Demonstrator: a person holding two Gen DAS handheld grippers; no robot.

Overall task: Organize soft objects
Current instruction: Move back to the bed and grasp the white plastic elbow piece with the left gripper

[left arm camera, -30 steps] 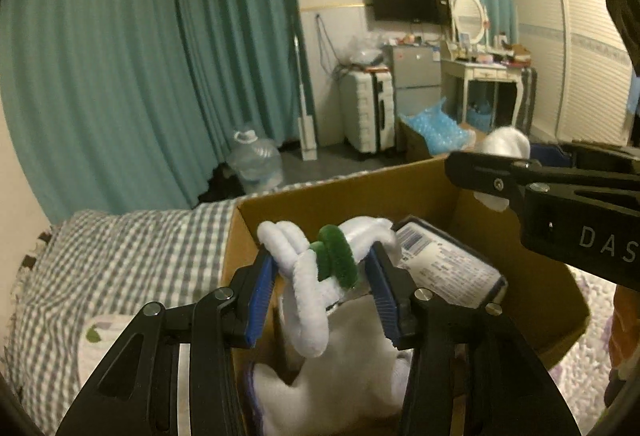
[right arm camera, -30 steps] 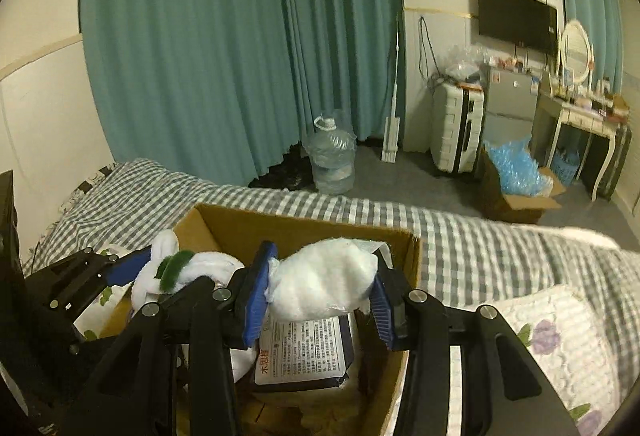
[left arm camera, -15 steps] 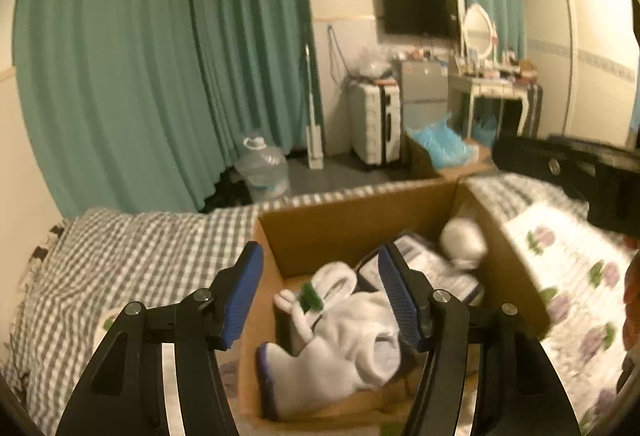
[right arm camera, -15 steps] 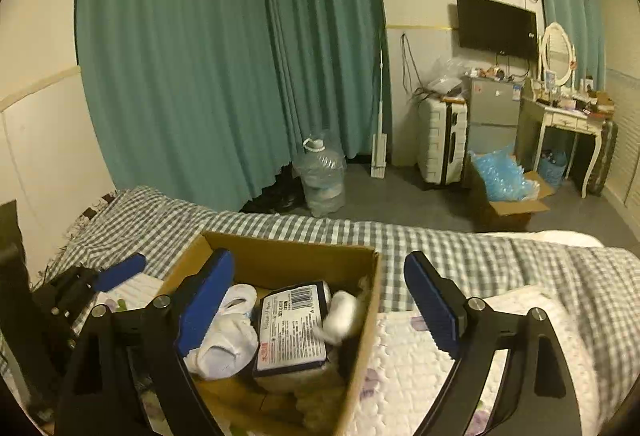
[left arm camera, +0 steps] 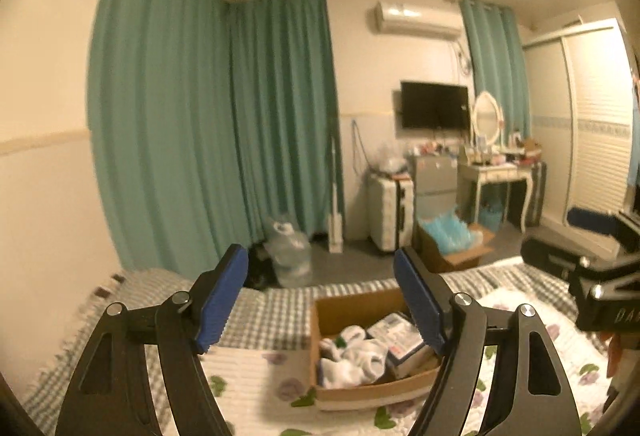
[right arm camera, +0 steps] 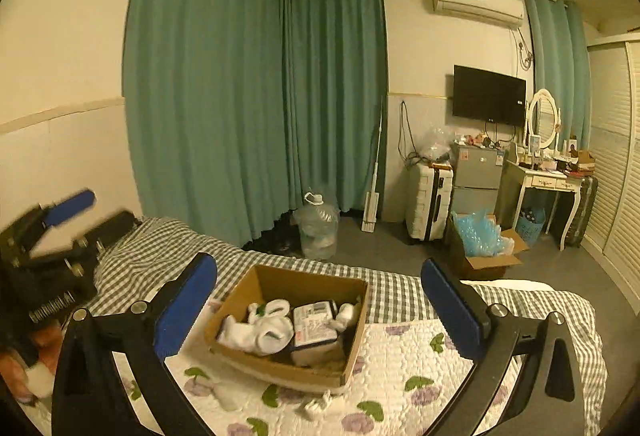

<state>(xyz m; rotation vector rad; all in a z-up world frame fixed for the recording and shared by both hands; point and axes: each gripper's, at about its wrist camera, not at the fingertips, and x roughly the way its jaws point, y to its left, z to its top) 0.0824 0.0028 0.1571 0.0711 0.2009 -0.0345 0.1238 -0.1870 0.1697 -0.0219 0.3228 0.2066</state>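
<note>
A brown cardboard box [right arm camera: 352,360] sits on the bed and holds white socks [right arm camera: 260,332], a small white ball [right arm camera: 346,314] and a labelled packet [right arm camera: 314,324]. The box [left arm camera: 360,392] also shows in the left wrist view with the white socks [left arm camera: 352,356] inside. My left gripper [left arm camera: 320,300] is open and empty, raised well above the box. My right gripper [right arm camera: 316,310] is open and empty, also high above the box. Each gripper shows at the edge of the other's view, the left one [right arm camera: 52,232] and the right one [left arm camera: 588,248].
The bed has a floral quilt [right arm camera: 400,376] and a checked sheet [right arm camera: 160,244]. Small white bits [right arm camera: 316,406] lie on the quilt in front of the box. Beyond the bed are teal curtains, a water jug [right arm camera: 318,232], a suitcase [right arm camera: 430,202] and a floor box of blue plastic [right arm camera: 480,244].
Both grippers opened and dropped the white sock bundle and the white ball into the box, then drew back and up, away from the box.
</note>
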